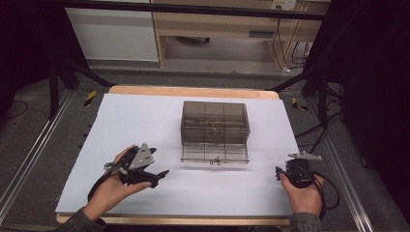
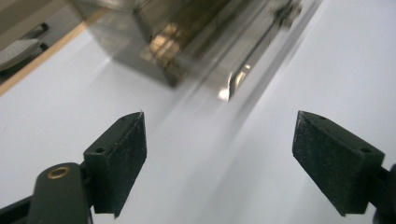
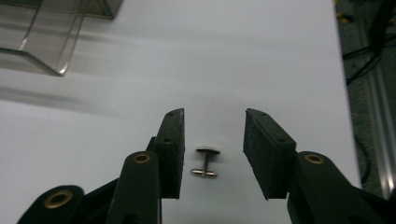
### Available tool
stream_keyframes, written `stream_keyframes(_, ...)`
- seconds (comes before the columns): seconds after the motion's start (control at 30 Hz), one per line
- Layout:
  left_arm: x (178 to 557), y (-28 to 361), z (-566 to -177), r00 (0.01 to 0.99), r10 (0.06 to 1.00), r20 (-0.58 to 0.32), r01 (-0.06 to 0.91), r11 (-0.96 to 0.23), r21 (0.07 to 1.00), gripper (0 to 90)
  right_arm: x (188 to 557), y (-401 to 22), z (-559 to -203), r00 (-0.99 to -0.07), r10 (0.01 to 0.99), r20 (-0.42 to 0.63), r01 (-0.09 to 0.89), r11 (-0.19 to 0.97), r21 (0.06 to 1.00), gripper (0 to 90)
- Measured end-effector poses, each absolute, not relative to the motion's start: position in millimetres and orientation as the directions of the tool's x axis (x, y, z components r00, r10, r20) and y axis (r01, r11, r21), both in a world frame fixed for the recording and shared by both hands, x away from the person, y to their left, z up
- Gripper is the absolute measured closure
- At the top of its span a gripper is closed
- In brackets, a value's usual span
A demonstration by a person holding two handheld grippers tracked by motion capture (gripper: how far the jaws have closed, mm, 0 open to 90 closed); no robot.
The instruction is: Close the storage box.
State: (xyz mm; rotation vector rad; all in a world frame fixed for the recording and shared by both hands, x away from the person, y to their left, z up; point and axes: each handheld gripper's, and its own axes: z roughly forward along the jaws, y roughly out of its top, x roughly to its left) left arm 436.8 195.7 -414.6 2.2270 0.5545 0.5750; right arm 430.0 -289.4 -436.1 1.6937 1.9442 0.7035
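A person sits at a table covered with a white sheet [image 1: 145, 121], forearms entering from the near edge, a two-jaw gripper in each hand. On the near right, the right gripper [image 3: 212, 151] hangs just above the sheet. Its black jaws stand partly open, with a small cufflink [image 3: 206, 161] between them: a white disc on a short metal post with a crossbar. The pads do not touch the cufflink, which sits apart from both. On the near left, the left gripper [image 1: 162, 175] lies low over the sheet with its jaws spread wide and nothing between them. Farther off, at the middle of the table, stands a smoky transparent box [image 1: 214, 123] divided into compartments, its clear front flap lying down flat on the sheet toward the person.
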Motion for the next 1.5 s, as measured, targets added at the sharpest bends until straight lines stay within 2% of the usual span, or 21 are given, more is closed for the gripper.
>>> stream_keyframes(0.2, 428.0, 236.9, -442.5, 0.774, 0.606, 0.187, 0.275, -0.586, 0.762, 12.9, 432.7, -285.9, -436.0, -0.116, 0.993, 0.013, 0.808, 0.087, 0.582, 62.7)
stream_keyframes(0.43, 418.1, 262.1, -455.2, 0.747, 0.641, 0.179, 0.284, -0.550, 0.785, 9.9, 441.2, -283.6, -440.6, -0.095, 0.995, 0.023, 0.836, 0.067, 0.545, 63.2)
stream_keyframes(0.57, 417.7, 266.5, -457.6, 0.721, 0.671, 0.173, 0.298, -0.526, 0.796, 9.5, 444.8, -283.1, -448.7, -0.097, 0.995, -0.004, 0.838, 0.084, 0.539, 61.6)
stream_keyframes(0.87, 411.4, 269.2, -459.6, 0.656, 0.727, 0.201, 0.299, -0.495, 0.816, 9.5, 444.2, -290.3, -456.1, -0.112, 0.993, 0.031, 0.830, 0.076, 0.553, 62.7)
stream_keyframes(0.97, 410.6, 270.3, -459.8, 0.648, 0.734, 0.201, 0.298, -0.488, 0.820, 9.5, 445.3, -289.3, -459.0, -0.119, 0.992, 0.027, 0.831, 0.085, 0.550, 65.8)
stream_keyframes(1.1, 411.0, 270.7, -461.2, 0.652, 0.730, 0.207, 0.301, -0.499, 0.813, 9.5, 444.9, -288.8, -458.8, -0.123, 0.992, 0.019, 0.826, 0.092, 0.556, 74.0)
stream_keyframes(1.5, 411.2, 269.6, -463.1, 0.658, 0.722, 0.214, 0.303, -0.513, 0.803, 9.7, 443.4, -286.3, -458.7, -0.148, 0.989, -0.005, 0.813, 0.125, 0.569, 74.8)
